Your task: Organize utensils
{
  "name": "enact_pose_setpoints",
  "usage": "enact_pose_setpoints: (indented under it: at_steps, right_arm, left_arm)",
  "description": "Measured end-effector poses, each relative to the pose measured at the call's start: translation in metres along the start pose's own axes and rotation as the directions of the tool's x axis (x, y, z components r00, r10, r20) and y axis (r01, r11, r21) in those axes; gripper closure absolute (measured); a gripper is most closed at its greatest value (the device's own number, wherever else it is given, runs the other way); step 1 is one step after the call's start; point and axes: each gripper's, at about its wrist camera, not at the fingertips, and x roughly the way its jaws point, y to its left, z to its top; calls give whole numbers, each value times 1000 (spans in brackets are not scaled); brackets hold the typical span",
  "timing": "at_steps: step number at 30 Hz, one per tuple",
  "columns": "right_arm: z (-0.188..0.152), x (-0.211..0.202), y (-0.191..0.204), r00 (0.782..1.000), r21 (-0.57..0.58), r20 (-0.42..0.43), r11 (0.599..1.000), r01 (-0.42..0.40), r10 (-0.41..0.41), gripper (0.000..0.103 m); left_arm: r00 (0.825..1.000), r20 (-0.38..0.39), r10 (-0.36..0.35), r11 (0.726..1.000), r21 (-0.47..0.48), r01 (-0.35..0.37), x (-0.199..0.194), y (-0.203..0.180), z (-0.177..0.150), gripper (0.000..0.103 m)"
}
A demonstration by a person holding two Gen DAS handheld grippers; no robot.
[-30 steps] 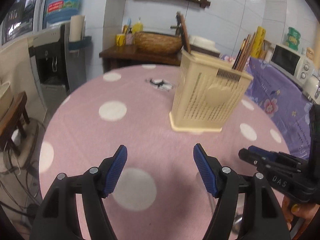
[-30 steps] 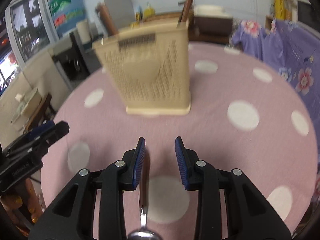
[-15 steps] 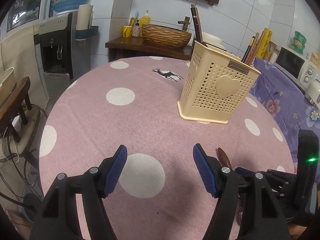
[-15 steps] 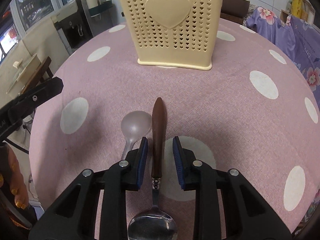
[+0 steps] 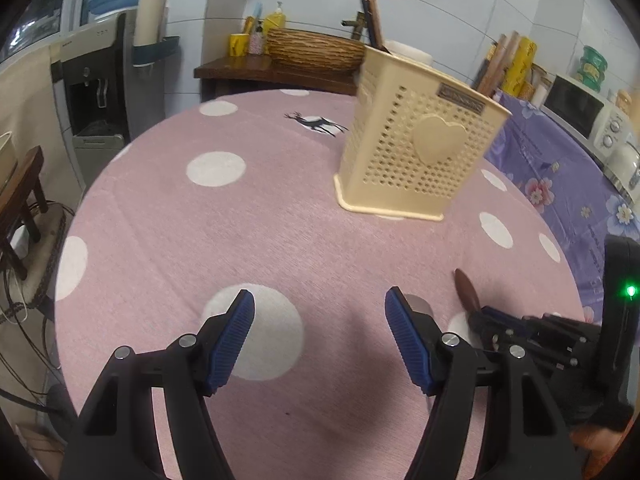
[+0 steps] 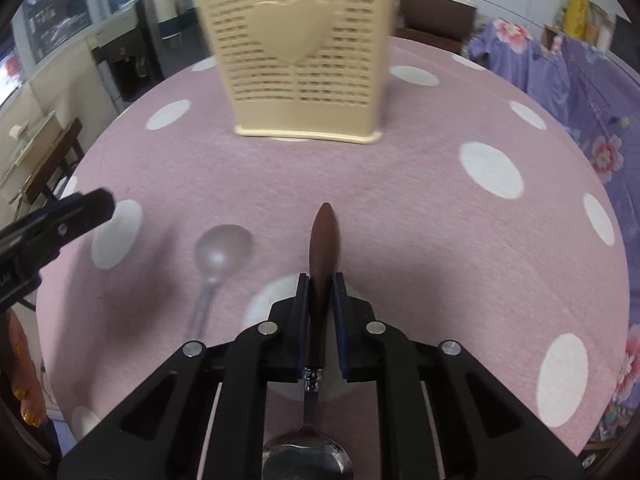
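Observation:
My right gripper (image 6: pixel 320 280) is shut on the brown wooden handle of a metal spoon (image 6: pixel 323 248), whose steel bowl lies back under the gripper. The handle tip also shows in the left wrist view (image 5: pixel 466 288). A clear plastic spoon (image 6: pixel 218 258) lies on the pink dotted tablecloth (image 6: pixel 420 208) to the left. The cream utensil holder (image 6: pixel 300 52) with a heart stands beyond; it also shows in the left wrist view (image 5: pixel 416 152), holding dark utensils. My left gripper (image 5: pixel 320 324) is open and empty above the cloth.
A water dispenser (image 5: pixel 100 92) and a wooden stool (image 5: pixel 20 184) stand left of the round table. A side table with a woven basket (image 5: pixel 316 50) is behind. A purple flowered cloth (image 5: pixel 560 168) and a microwave (image 5: pixel 588 112) are at the right.
My right gripper has closed on the wooden-handled spoon. The left gripper has stayed open, with its view shifted slightly.

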Motion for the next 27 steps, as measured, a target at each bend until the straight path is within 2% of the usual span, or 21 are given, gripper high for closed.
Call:
enact_pose_setpoints:
  at_steps: [4,6,10,17,19,21,24,26,27]
  right_arm:
    - [-4,-4,-27,1000,67,7,997,28,-28,91]
    - [-6,-5,-33,1000,83,11,996,16,-17,91]
    - [-8,-5,-32,999,80,28,997,21,-24,91]
    - [-11,-7,-40,999,116,36,993,-31,27,91]
    - [-11,-7,-40,999,117,39,993,-35,31,91]
    - [-12,-8,-40,999,122,41,992,-38,33,90]
    - [-13,-8,-40,998,127,42,991,-42,37,90]
    - [-13,-8,-40,998,127,43,991,-43,38,90]
    - [-13,-8,-40,998,128,43,991,-44,38,90]
  left_arm:
    - [999,-44,-10,998,66,13,9,-27,-6,36]
    - [997,-70,-10,994,106,17,16,-42,-9,36]
    - [996,-84,36,977,210,-17,28,-73,-14,36]
    - [988,-91,129,945,314,-94,48,-96,-18,53]
    - [984,-94,152,937,330,-113,53,-99,-18,57]
    - [984,-93,149,934,339,-110,54,-101,-18,67]
    - [985,-98,144,937,333,-104,54,-103,-17,68]
    - [988,-116,102,956,286,-65,53,-97,-14,68]
    - [990,-133,42,972,236,-10,51,-89,-11,68]
